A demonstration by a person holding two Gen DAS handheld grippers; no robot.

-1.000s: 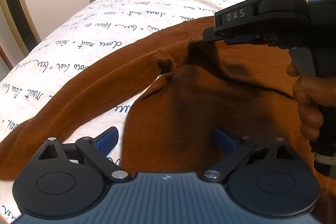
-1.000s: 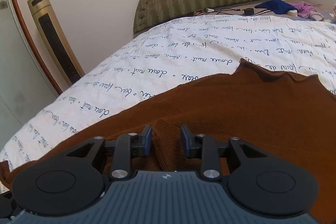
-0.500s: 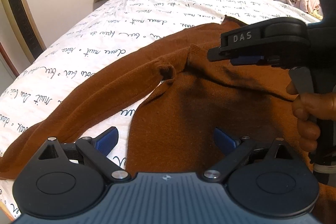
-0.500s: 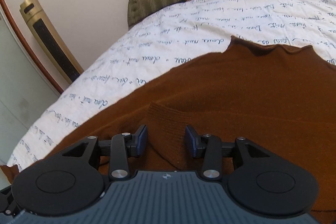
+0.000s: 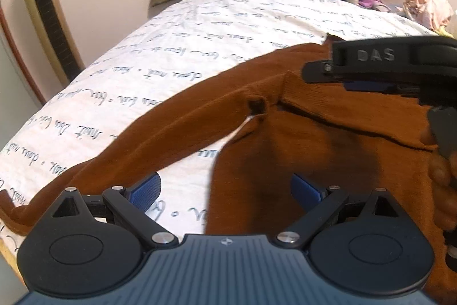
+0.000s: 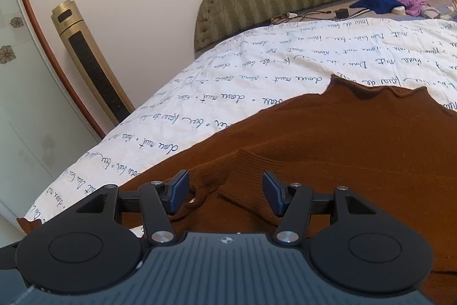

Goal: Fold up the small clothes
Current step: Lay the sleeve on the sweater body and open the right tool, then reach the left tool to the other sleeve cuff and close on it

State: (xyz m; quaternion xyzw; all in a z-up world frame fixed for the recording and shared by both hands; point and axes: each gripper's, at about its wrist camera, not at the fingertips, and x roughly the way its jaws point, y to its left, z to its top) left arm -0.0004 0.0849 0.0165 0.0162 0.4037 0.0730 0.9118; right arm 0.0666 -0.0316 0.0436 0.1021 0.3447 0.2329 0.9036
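While both the left tool (image 5: 225,187) and the right tool (image 6: 225,192) hang spread apart, the soft, limp brown sweater (image 5: 328,139) spread on the bed (image 5: 177,47) looks best pinched at a sleeve or hem edge.

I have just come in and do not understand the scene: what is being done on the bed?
A person with two handheld grippers is folding a brown knitted sweater spread on the bed's white quilt with blue script. The right gripper is open over a folded-over ribbed cuff. The left gripper is wide open, holding nothing, at the sweater's side edge.
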